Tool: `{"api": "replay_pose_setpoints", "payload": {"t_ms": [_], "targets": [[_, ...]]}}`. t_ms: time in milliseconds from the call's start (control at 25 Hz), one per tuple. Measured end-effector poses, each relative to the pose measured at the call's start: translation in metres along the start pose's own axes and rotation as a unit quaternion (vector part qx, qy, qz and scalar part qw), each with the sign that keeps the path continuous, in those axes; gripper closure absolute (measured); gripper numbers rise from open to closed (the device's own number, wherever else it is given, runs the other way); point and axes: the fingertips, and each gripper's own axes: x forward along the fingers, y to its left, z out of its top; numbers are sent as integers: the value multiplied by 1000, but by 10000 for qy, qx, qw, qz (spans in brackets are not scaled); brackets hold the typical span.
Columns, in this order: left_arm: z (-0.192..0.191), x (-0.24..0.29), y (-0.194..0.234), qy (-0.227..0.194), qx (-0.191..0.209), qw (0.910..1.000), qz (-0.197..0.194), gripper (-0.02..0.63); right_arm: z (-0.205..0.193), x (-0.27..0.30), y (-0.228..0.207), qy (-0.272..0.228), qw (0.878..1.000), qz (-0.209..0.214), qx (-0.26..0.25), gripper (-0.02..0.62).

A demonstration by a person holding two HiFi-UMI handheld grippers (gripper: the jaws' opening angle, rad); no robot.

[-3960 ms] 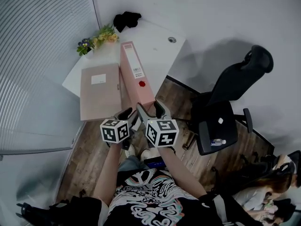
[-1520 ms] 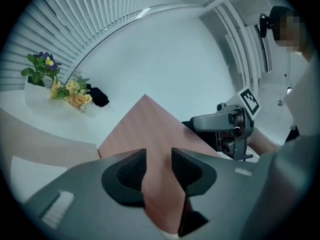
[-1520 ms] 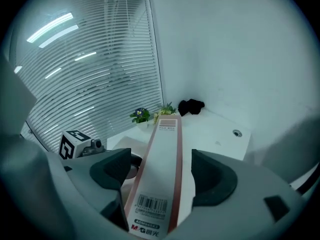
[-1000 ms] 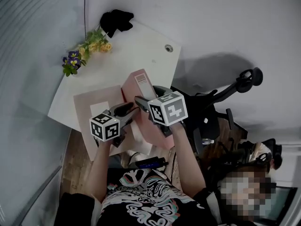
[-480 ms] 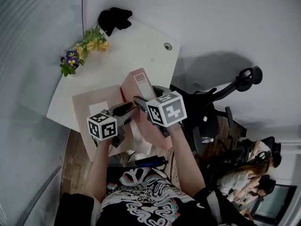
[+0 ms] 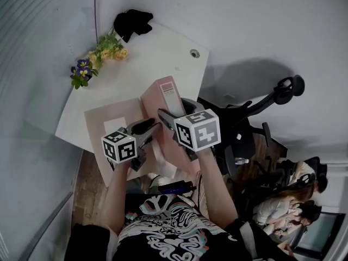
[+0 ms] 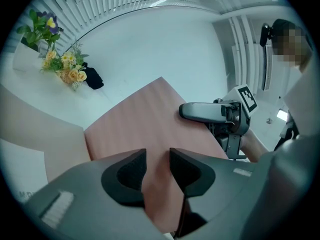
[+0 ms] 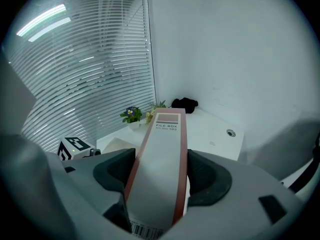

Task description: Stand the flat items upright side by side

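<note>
A pink file box stands tilted on the white desk, its labelled spine facing up. My right gripper is shut across that spine, one pad on each side. My left gripper is low at the box's left face. Its jaws have just been closing, and the box's near edge fills the gap between the pads. A second, beige file box lies flat on the desk left of the pink one, also in the left gripper view.
Potted flowers and a black object sit at the desk's far left corner by the window blinds. A black office chair stands right of the desk. People sit at lower right.
Four seconds ago both grippers hung short of the desk, with the pink box on its long edge. Now both are on it. Over the last second its far end tipped slightly up.
</note>
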Motion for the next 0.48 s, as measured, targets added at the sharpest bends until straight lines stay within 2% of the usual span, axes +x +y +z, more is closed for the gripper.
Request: {"api": "replay_pose_setpoints", "payload": {"t_ms": [480], "targets": [[-3, 4, -9, 12, 57, 10000, -32, 474, 17, -27, -8, -840, 9953, -438, 205, 275]]}}
